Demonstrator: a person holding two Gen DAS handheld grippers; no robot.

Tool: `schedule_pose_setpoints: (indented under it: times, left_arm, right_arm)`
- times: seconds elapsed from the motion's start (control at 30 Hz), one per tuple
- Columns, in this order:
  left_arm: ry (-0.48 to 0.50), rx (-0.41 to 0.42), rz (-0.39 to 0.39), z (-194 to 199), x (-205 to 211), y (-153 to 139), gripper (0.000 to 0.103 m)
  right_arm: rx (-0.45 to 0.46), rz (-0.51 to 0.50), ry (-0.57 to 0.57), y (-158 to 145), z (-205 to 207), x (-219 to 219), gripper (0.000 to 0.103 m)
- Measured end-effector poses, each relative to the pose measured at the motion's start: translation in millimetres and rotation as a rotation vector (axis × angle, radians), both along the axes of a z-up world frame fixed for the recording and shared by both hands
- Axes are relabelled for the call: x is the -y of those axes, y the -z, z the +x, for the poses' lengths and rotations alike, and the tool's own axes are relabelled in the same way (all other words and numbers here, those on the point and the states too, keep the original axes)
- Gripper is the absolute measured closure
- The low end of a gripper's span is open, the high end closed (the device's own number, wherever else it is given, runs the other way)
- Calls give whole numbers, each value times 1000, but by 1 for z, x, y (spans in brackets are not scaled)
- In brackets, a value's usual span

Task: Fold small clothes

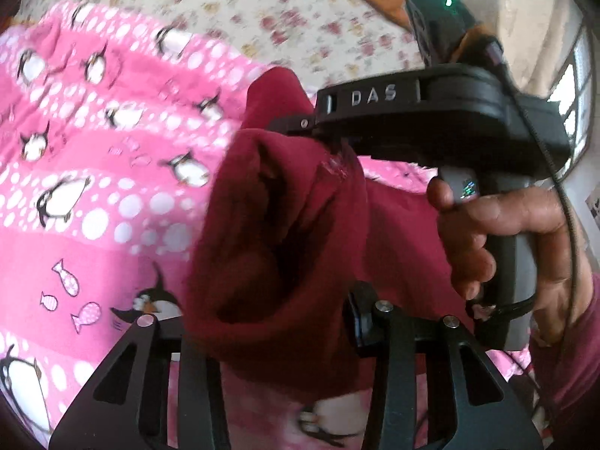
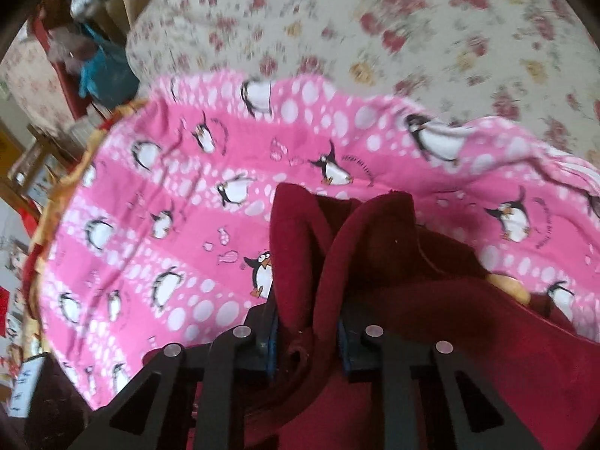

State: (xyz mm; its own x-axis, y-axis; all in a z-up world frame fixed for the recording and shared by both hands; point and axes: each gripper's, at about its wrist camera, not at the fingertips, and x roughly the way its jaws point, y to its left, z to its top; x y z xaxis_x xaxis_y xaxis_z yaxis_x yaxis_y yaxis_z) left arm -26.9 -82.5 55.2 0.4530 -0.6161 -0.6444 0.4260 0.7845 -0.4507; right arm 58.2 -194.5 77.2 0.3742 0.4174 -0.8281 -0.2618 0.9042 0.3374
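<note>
A dark red garment [image 1: 270, 232] is bunched and held up above a pink penguin-print blanket [image 1: 75, 172]. My left gripper [image 1: 273, 322] is shut on a fold of it; the cloth hides the left finger. In the left wrist view my right gripper [image 1: 300, 123], black and marked DAS, grips the garment's far edge, with a hand on its handle. In the right wrist view the right gripper [image 2: 307, 333] is shut on the red garment [image 2: 356, 262], which rises between its fingers [image 2: 347, 341] and drapes to the right over the blanket [image 2: 168, 225].
The blanket lies on a cream floral bedspread [image 2: 375, 18]. At the left of the right wrist view are a wooden bed edge [image 2: 56, 195], a teal cloth [image 2: 105, 71] and room clutter. A window [image 1: 573, 93] shows at the right of the left wrist view.
</note>
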Motion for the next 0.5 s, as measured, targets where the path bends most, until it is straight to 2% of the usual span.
schedule_pose_setpoints:
  times: [0.13, 0.27, 0.4, 0.5]
  left_arm:
    - [53, 55, -8, -20, 21, -31, 75]
    - [137, 91, 18, -40, 64, -59, 78]
    - [216, 109, 55, -54, 109, -69, 78]
    - [269, 104, 69, -61, 139, -66, 80]
  right_arm:
    - [51, 30, 23, -30, -19, 31, 82]
    - [103, 48, 56, -64, -44, 77, 82]
    - [126, 31, 107, -79, -65, 125, 83]
    - [120, 25, 162, -77, -83, 166, 84]
